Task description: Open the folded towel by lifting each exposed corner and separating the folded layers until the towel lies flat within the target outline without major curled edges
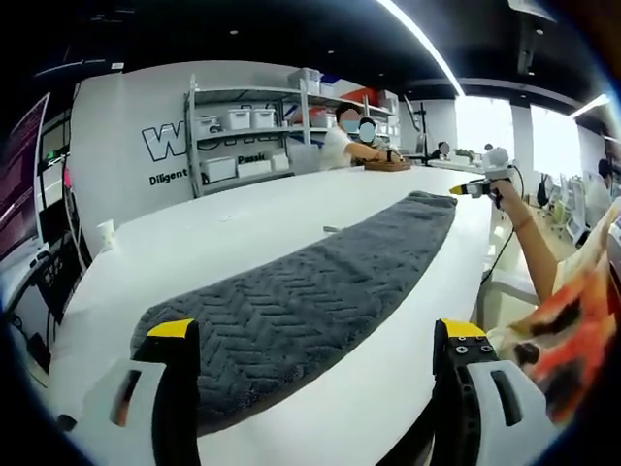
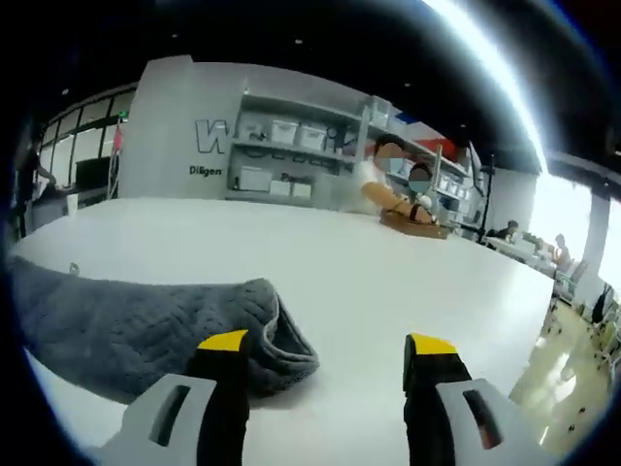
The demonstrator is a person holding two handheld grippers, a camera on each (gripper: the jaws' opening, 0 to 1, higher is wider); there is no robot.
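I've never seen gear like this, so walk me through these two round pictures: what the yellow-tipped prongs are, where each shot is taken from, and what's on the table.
No robot here: a person holds a two-fingered gripper in each hand, and a fisheye camera rides on each. The left gripper view looks past the left gripper, fingers apart, at one end of a long grey towel on a white table. At the far end, the person's hand holds the right gripper. The right gripper view looks past the right gripper, also open, beside that end, where the towel curls over. Neither gripper holds anything. Shelves and other people are behind.
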